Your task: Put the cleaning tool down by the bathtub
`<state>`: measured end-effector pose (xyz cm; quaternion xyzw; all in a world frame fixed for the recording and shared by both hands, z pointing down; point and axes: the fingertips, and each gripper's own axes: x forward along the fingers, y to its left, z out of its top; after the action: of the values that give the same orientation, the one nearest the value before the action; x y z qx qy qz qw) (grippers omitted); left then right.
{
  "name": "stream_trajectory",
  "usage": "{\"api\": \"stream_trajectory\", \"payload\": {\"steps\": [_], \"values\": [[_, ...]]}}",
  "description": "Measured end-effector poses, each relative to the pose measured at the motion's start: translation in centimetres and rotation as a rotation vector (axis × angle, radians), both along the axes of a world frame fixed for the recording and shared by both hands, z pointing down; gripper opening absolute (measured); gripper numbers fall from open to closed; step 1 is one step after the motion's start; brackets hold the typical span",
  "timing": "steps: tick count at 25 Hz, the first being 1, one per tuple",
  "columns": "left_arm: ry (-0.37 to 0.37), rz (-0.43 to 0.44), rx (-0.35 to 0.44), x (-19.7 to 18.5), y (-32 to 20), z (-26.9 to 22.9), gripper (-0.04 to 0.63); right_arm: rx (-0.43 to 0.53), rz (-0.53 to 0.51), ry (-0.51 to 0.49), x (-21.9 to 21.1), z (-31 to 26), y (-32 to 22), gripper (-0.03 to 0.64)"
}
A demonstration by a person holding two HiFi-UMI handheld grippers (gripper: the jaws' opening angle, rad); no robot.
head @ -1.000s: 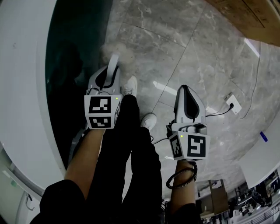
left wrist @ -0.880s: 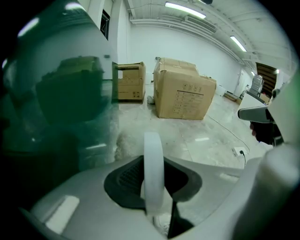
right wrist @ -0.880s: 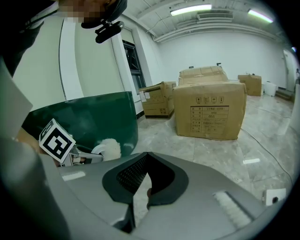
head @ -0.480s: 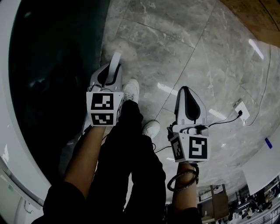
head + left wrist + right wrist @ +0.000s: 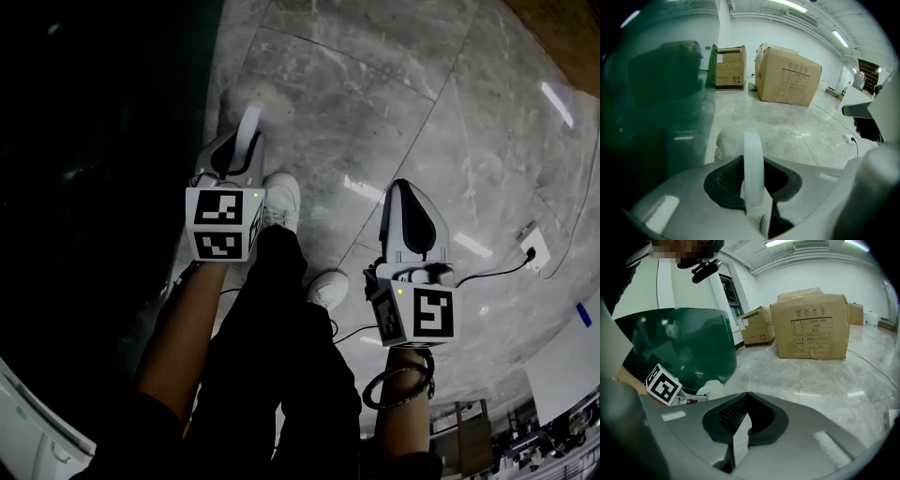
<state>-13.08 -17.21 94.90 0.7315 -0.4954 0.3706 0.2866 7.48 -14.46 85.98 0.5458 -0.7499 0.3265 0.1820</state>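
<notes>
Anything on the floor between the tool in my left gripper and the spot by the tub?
Nothing visible. The left gripper is shut on the cleaning tool; its fluffy head is over bare tiles beside the bathtub. The cardboard boxes stand far off.

Strip lights [image 5: 787, 4] overhead light the room evenly and leave glare streaks on the glossy floor [image 5: 375, 94]. The head view is dimmer, its bathtub [image 5: 94, 187] nearly black. All views bulge at the edges, with dark, soft corners.
</notes>
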Motion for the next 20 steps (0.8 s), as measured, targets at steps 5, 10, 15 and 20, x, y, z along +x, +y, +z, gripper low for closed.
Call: {"api": "stream_trajectory", "payload": {"steps": [5,10,15,20], "values": [[-0.015,0.025,-0.002,-0.3,-0.1,3.3,0.078,0.001,-0.038,0.018,0.1,2.9,0.5,0.023],[-0.031,0.037,-0.023,-1.1,0.1,6.0,0.078,-0.008,-0.053,0.022,0.0,5.1,1.2,0.021],[-0.046,0.051,-0.046,-1.8,0.7,8.5,0.078,-0.023,-0.04,0.018,-0.4,6.7,1.9,0.022],[-0.049,0.058,-0.031,-1.6,0.3,9.8,0.078,-0.041,-0.04,0.028,0.0,8.2,2.6,0.023]]}}
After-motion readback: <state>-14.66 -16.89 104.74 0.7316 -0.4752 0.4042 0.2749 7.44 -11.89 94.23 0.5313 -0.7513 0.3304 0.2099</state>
